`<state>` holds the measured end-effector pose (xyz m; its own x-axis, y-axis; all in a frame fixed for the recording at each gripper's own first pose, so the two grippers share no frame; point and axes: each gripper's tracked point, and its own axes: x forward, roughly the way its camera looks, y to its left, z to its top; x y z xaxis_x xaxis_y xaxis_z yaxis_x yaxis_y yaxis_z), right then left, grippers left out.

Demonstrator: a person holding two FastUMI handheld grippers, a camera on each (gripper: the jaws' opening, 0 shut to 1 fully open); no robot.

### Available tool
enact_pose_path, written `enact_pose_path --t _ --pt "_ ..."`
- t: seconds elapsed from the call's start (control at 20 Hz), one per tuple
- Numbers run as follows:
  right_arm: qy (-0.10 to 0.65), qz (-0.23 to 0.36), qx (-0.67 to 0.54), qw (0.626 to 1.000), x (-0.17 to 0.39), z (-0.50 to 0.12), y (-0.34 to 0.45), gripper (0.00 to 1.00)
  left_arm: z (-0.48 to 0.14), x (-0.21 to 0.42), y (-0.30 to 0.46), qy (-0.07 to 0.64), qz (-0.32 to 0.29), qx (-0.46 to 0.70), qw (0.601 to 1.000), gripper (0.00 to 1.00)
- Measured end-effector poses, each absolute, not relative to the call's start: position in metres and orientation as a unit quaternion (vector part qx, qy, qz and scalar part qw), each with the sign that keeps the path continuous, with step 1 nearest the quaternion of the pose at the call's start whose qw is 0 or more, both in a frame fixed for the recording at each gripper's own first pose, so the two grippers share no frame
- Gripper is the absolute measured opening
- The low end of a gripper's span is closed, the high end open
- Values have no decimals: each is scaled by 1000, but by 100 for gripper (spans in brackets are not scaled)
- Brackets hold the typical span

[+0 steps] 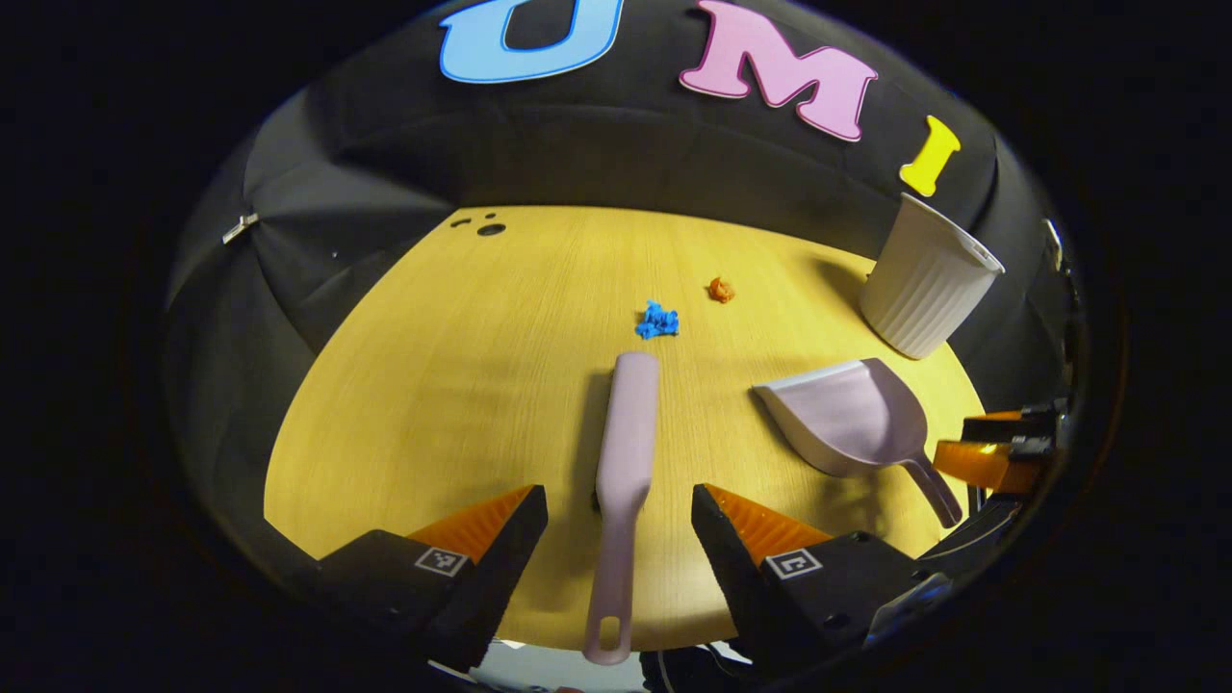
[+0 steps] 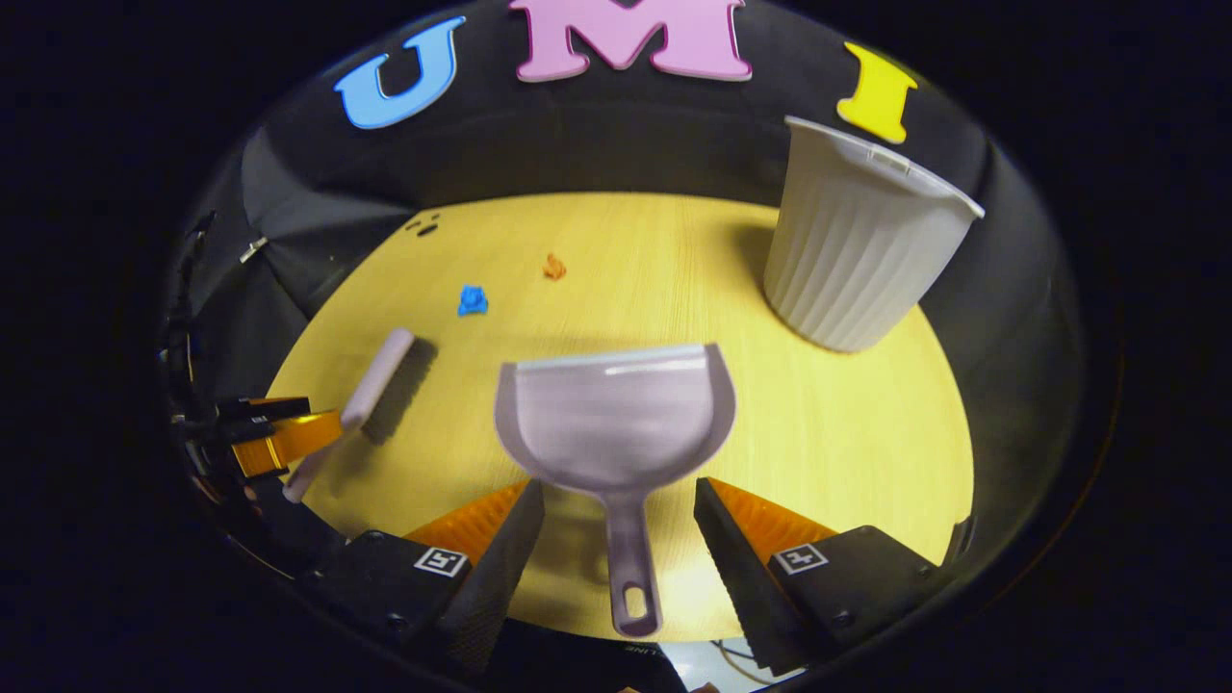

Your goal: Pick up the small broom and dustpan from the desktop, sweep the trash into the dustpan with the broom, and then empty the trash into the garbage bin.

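Observation:
A pale lilac small broom [image 1: 624, 452] lies on the yellow desktop [image 1: 462, 366], handle toward me. My left gripper [image 1: 619, 515] is open, its fingers on either side of the broom's handle without touching it. A lilac dustpan [image 2: 616, 414] rests flat, handle toward my right gripper [image 2: 619, 510], which is open and straddles that handle. Blue trash [image 1: 657, 320] and orange trash [image 1: 721, 289] lie beyond the broom. The broom [image 2: 371, 395] and the left gripper [image 2: 279, 433] show at the left of the right gripper view. The dustpan [image 1: 852, 414] and the right gripper [image 1: 1001, 448] show at the right of the left gripper view.
A white ribbed garbage bin [image 2: 857, 250] stands upright at the far right of the desktop, also in the left gripper view as the bin [image 1: 924, 279]. Small dark holes [image 1: 489, 228] mark the far left corner. The desktop's near edge runs just under both grippers.

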<state>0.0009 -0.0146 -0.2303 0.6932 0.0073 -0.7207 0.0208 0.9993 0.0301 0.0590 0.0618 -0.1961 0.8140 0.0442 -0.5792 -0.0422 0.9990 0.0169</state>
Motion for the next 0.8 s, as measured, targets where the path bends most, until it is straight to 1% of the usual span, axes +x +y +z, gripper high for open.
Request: enact_pose_path --t 0.15,0.25,0.4,0.55,0.65,0.7,0.75,0.8 --pt "431 -3 30 902 0 -261 -15 99 -212 61 66 329 29 11 944 96" --pt "447 -8 26 894 9 -276 -17 100 -226 62 65 360 24 13 933 96" --pt "468 -1 8 884 19 -291 -19 100 -245 65 66 399 25 28 916 96" --pt "485 7 7 875 23 -303 -17 100 -257 71 67 423 25 48 904 96" --pt "497 12 5 868 23 -311 -14 92 -264 76 65 437 24 50 898 96" --pt "487 12 3 873 29 -310 -14 86 -266 79 63 441 26 50 896 94" --pt "491 14 4 871 30 -312 -14 83 -270 80 66 445 31 55 893 92" --pt "489 13 6 872 31 -307 -15 77 -269 81 65 446 30 60 893 87"
